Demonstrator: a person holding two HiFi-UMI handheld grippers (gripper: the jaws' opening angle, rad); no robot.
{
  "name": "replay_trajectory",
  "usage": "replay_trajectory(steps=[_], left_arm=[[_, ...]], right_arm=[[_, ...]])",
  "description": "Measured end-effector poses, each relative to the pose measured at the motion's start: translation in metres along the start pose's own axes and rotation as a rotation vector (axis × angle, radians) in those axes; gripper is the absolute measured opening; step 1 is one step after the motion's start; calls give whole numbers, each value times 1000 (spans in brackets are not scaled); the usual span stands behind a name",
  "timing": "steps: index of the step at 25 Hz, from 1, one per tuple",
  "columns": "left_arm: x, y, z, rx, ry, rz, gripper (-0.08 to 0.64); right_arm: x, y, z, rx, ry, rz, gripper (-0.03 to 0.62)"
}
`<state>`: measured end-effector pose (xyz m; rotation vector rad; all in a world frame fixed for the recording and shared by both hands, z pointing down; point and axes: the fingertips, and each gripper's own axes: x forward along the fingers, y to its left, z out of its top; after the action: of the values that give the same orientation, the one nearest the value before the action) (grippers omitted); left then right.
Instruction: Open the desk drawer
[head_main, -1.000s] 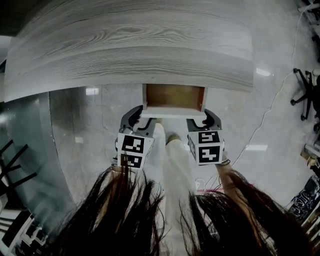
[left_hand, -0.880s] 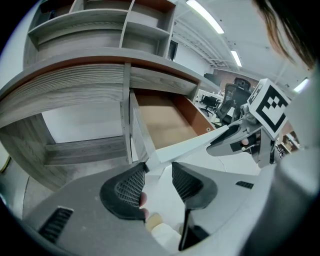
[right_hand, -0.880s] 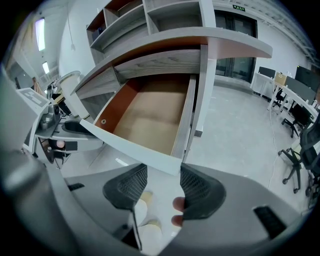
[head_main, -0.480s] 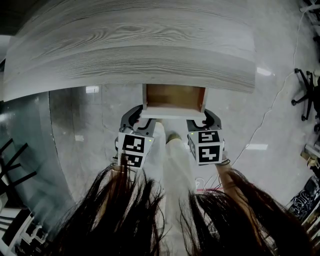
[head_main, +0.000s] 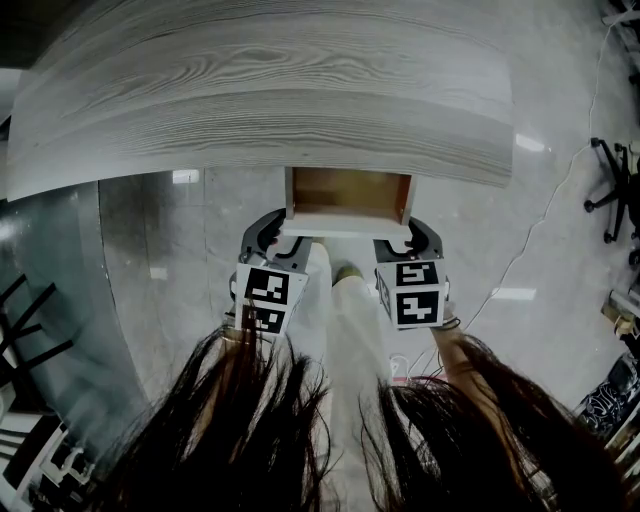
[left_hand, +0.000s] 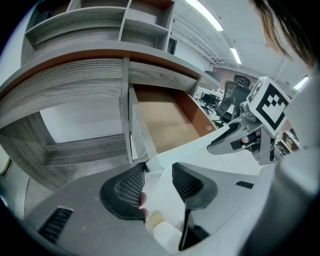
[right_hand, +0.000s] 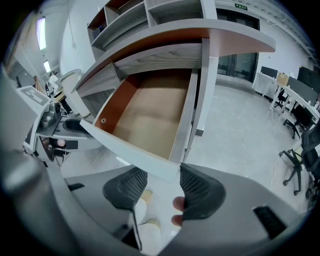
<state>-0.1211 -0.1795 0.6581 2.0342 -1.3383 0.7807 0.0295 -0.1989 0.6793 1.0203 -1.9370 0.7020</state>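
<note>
Nothing has moved; pull looks complete
The white-fronted, brown-lined wooden desk drawer (head_main: 348, 198) stays out at twelve o'clock; left gripper (left_hand: 157, 176) and right gripper (right_hand: 161, 181), jaws parted, loosely straddle its front corners.

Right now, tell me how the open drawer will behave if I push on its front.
The drawer looks rigid, with flat board sides and front, so it likely won't flex. It seems empty, so it is probably light. Set under the desk, it should slide straight back rather than tip.
</note>
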Motion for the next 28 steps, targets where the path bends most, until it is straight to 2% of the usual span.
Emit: replay_trajectory(steps=[11,28], left_arm=[[1,1,-3,9,0,-1,156],[5,8,-10,-36,-5,52,155]], right_arm=[[-1,-1,1,11,-6,-2,192],[3,-2,-8,24,26,30,192]])
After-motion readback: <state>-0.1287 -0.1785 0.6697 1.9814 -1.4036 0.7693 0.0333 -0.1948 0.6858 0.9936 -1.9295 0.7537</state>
